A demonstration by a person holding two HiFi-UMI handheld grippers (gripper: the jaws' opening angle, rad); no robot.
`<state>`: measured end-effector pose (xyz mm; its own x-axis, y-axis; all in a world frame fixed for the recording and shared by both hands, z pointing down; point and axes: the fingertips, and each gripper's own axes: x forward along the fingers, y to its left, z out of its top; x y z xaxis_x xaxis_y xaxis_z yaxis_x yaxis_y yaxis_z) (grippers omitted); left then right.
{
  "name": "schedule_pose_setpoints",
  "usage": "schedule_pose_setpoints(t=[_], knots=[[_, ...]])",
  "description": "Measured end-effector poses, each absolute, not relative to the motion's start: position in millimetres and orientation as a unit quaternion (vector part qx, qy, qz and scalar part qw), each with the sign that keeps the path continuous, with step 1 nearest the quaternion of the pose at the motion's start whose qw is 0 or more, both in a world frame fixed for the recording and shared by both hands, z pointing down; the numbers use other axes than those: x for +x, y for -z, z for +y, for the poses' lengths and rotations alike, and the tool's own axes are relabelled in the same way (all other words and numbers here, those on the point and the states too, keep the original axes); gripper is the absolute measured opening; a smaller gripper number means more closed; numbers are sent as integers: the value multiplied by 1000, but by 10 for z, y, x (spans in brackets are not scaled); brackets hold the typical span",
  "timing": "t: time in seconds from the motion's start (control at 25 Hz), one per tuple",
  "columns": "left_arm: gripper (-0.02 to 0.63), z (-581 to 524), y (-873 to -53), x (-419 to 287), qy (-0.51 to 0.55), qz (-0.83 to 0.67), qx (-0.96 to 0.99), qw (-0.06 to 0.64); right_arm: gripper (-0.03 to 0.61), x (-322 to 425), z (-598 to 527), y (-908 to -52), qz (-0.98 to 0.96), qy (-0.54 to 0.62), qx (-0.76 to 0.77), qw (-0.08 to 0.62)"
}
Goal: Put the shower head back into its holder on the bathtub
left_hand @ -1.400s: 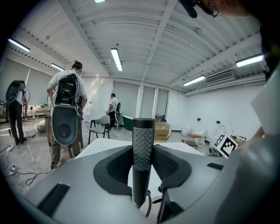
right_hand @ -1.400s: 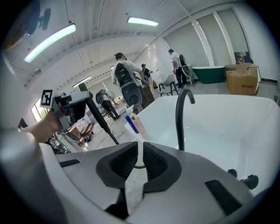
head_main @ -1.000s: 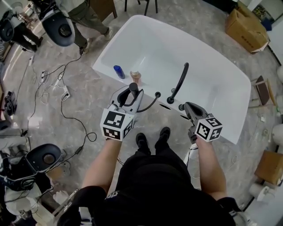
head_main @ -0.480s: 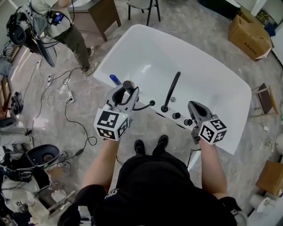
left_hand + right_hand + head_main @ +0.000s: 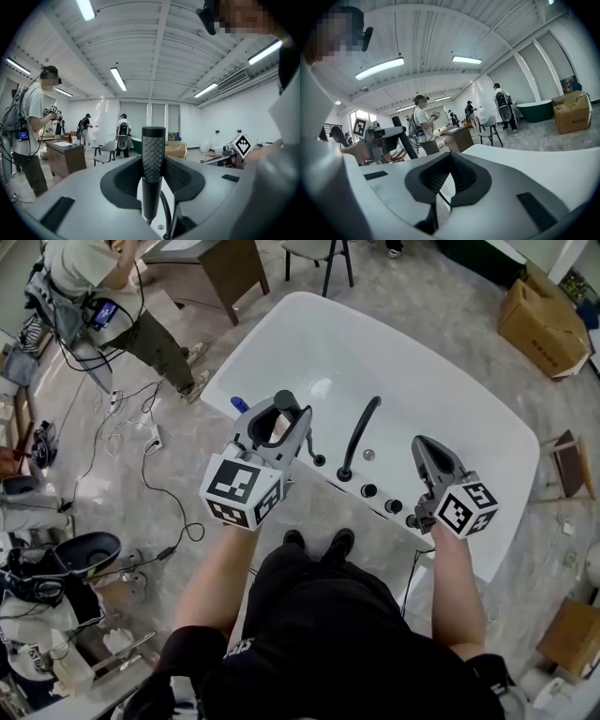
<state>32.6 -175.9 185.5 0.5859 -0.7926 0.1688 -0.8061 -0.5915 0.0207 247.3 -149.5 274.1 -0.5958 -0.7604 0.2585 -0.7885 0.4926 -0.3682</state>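
As both hands have risen off the ledge over the past second, the left gripper (image 5: 281, 418), pads pinching the black, stick-shaped, dimple-faced shower head (image 5: 285, 399) upright, now carries it above the near rim of the white oval bathtub (image 5: 431, 399). Its black hose (image 5: 165, 208) trails down, so seating it in the holder looks not yet done. Count, left to right: one blue bottle (image 5: 239, 404), one shower head, one curved black spout (image 5: 361, 432), at least two round black knobs (image 5: 368, 490), and two grippers, the right gripper (image 5: 424, 446) pressed together on nothing.

black short-sleeved top (image 5: 328, 638), black shoes (image 5: 336, 545), perhaps dark trousers (image 5: 277, 570)
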Motion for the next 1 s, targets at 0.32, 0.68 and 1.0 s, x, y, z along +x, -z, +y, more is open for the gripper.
schedule_pose_setpoints(t=[0.32, 0.68, 1.0], knots=[[147, -1978, -2220, 523, -95, -408, 906, 62, 14, 2402, -1611, -2891, -851, -246, 463, 30], [147, -2171, -3156, 570, -134, -391, 902, 124, 14, 2413, -1609, -3467, -827, -296, 475, 47], [147, -2253, -3814, 702, -161, -387, 894, 156, 14, 2437, -1645, -3836, -828, -316, 461, 48]])
